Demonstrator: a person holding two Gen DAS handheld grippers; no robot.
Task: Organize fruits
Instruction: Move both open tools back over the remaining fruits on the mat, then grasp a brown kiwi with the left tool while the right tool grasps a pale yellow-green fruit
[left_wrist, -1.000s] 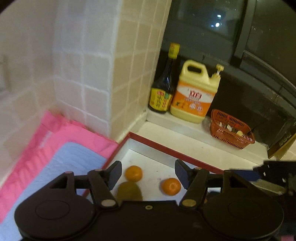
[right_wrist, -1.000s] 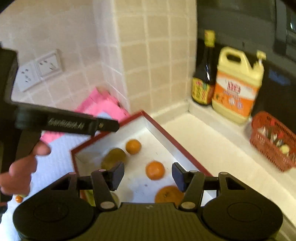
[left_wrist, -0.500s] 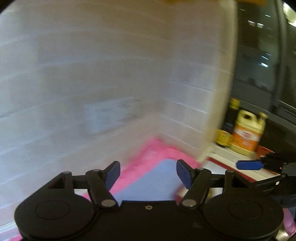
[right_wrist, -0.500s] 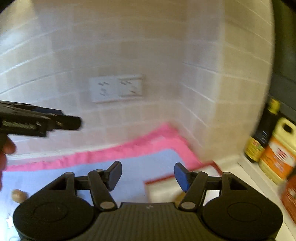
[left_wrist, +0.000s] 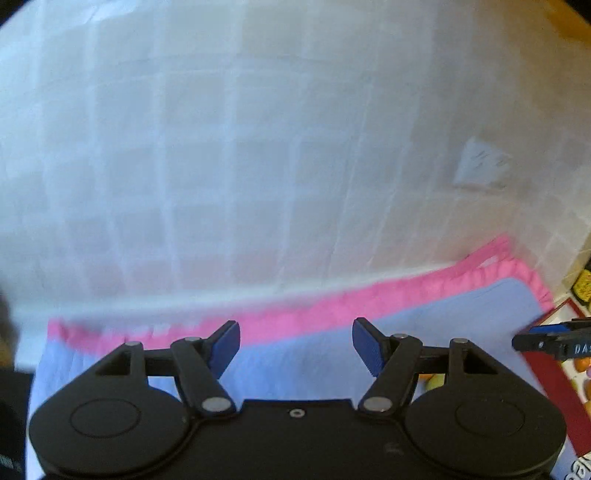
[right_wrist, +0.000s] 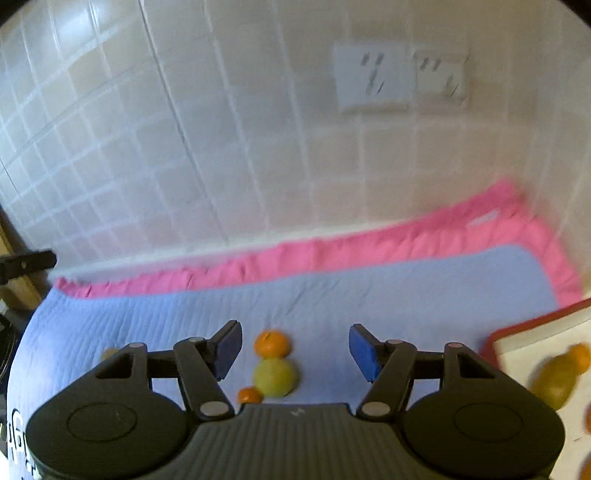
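Jaws of both grippers: apart, nothing held.
Left gripper (left_wrist: 295, 345): blue pads parted over the blue quilted mat (left_wrist: 461, 314); nothing between them. View blurred.
Right gripper (right_wrist: 295, 349): pads parted, clasping nothing; three fruits lie on the mat in the gap beyond.
Fruits on mat: orange mandarin (right_wrist: 272, 343), farthest; green round fruit (right_wrist: 275, 376) touching its near side; small orange fruit (right_wrist: 249, 395) just near-left of the green one, partly hidden by the gripper body. Small brownish item (right_wrist: 109, 353) at left, too blurred to name.
Red-rimmed tray (right_wrist: 524, 332): right of mat; white floor holds a yellow-green fruit (right_wrist: 556, 380) and orange ones at the frame edge.
Mat border: pink edge (right_wrist: 369, 247) along the tiled wall (right_wrist: 221, 147).
Wall fittings: double socket plate (right_wrist: 402, 79).
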